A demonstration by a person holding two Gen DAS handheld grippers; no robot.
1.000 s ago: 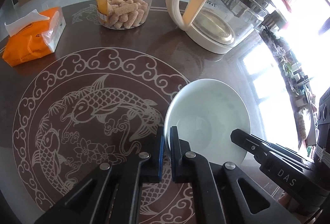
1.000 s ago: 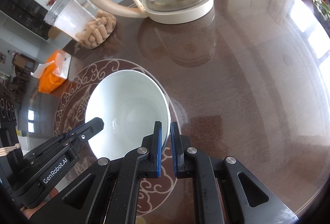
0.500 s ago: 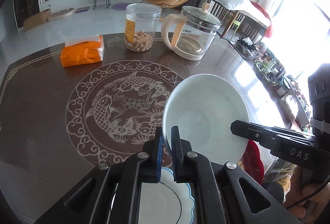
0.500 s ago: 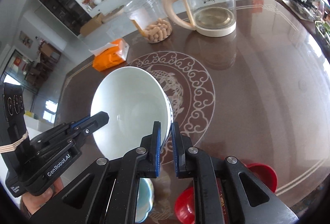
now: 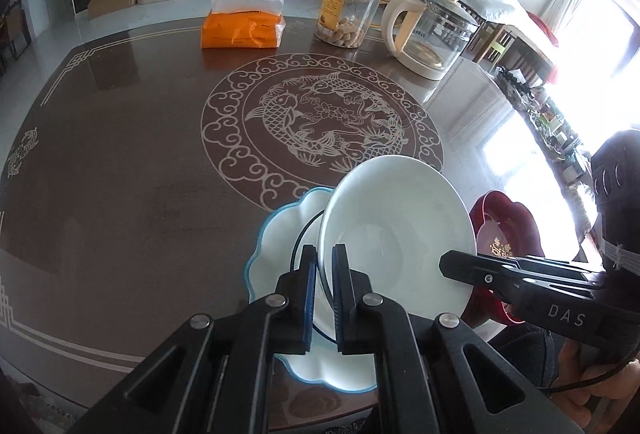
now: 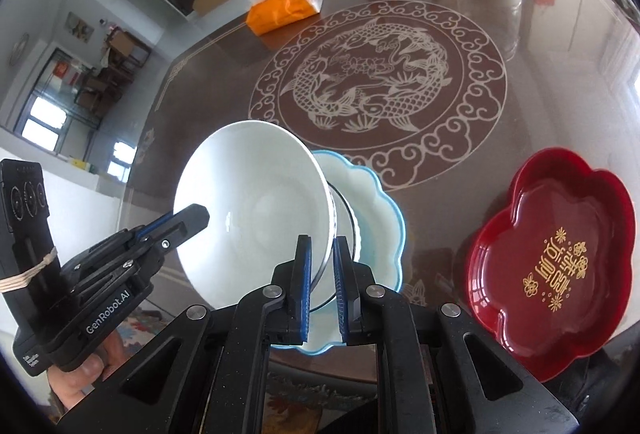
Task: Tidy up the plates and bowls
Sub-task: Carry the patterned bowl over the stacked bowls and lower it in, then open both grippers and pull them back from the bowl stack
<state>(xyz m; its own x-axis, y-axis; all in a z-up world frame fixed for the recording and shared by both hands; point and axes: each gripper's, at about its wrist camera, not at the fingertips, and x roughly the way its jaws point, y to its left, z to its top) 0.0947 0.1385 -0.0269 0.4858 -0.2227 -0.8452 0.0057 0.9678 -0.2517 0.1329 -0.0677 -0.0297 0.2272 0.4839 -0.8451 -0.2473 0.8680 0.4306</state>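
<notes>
Two grippers share one load: the left gripper [image 5: 323,288] and the right gripper [image 6: 321,284] each pinch the rim of the same white bowl [image 5: 394,230], on opposite sides, blue pads narrowed onto the porcelain with only its thin wall between them. The bowl hangs tilted in the air, its hollow turned toward the left wrist camera, directly above a white plate with a blue scalloped edge [image 6: 380,218] that lies flat near the front edge of the dark brown table [image 5: 120,174]. I cannot tell whether the bowl's foot touches the plate; a dark ring shows beneath it in both views.

Just beside the blue-edged plate, toward the right gripper's side, sits a red flower-shaped dish [image 6: 560,258] with gold characters in its well; in the left wrist view it is partly hidden behind the bowl and the right gripper's body.

Farther back, past the round fish medallion inlaid in the tabletop, stand an orange tissue pack [image 5: 242,28], a clear plastic jar [image 5: 348,14] with finger-shaped biscuits in the bottom, and a glass kettle with a cream handle [image 5: 434,34], all well apart from the plates.

Part of a hand [image 6: 86,370] is visible under the left gripper's grip in the right wrist view
</notes>
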